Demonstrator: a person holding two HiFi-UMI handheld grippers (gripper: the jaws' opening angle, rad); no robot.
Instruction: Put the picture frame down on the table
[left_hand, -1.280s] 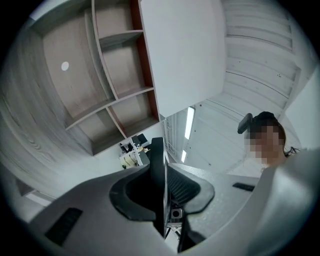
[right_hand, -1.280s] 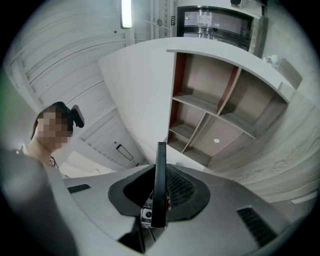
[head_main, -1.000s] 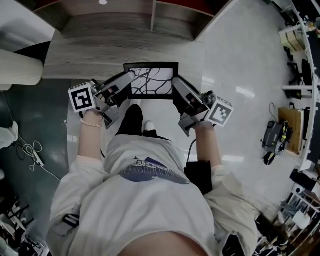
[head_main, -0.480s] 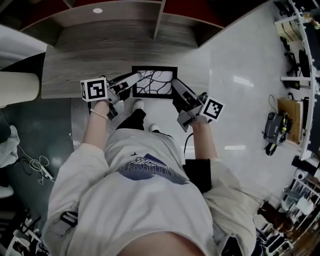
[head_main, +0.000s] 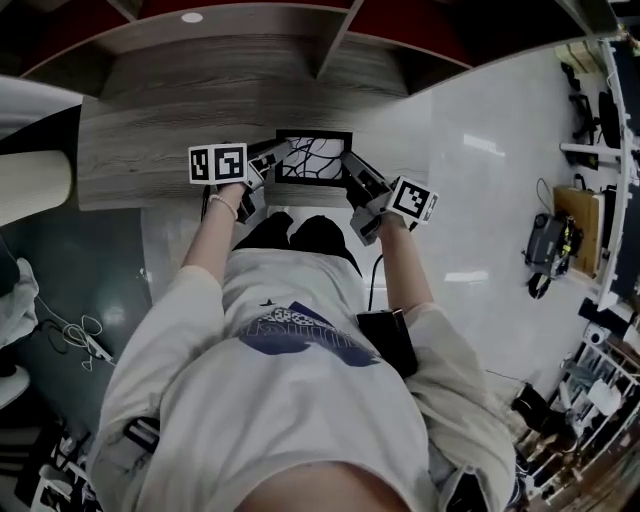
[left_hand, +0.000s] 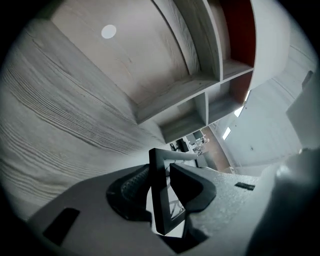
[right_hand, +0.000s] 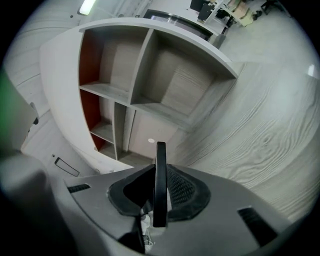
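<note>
A black picture frame with a white print of dark curling lines hangs between both grippers, over the near edge of the grey wood-grain table. My left gripper is shut on the frame's left side, where the black frame edge sits clamped between the dark pads. My right gripper is shut on the frame's right side, and that edge shows end-on between the jaws. The frame's underside is hidden, so whether it touches the table cannot be told.
Open shelf compartments with grey wood walls and a red side panel stand behind the table. A pale cushioned seat lies at the left. White floor stretches to the right, with equipment along the far right wall.
The person has stepped towards the table, and both grippers have carried the frame forward and away, from over the floor to over the table's near edge.
</note>
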